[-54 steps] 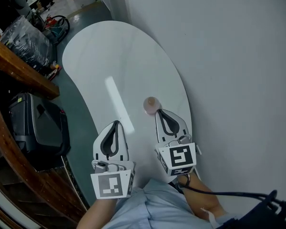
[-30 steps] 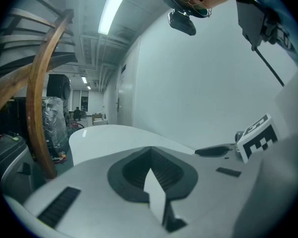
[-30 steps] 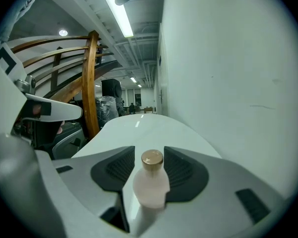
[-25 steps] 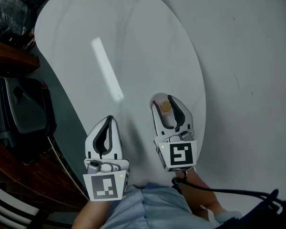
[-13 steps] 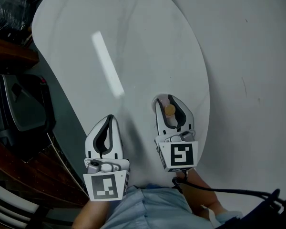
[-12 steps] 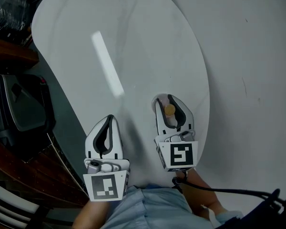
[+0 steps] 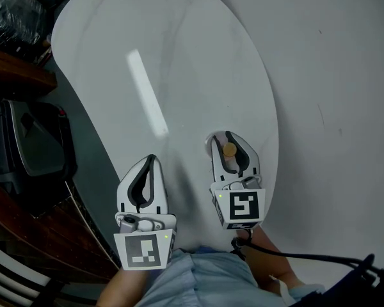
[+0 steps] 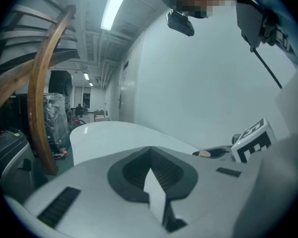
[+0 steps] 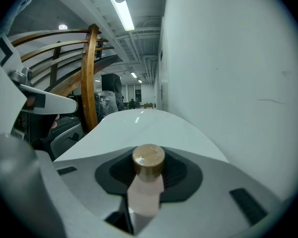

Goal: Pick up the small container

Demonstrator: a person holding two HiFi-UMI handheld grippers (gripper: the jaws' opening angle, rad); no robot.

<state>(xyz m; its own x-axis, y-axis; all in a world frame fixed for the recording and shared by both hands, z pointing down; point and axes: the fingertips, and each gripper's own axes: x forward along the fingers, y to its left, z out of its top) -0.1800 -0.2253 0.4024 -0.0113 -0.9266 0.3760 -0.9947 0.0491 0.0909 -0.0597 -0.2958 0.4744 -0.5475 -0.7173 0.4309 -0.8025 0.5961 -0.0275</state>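
Head view: your left claw [image 7: 148, 164] closed, empty, over worktop [image 7: 179, 56]; your right claw [image 7: 228, 139] encloses upright small container [image 7: 228, 149] near worktop's right edge.
Left gripper view: jaws together.
Right gripper view: jaws, just closing, grip container below brown cap [image 9: 148, 157].

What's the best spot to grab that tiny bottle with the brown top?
Grab the small container by its pale body, just under the brown cap, coming in level from the side. It stands upright, and the rounded cap might slip.
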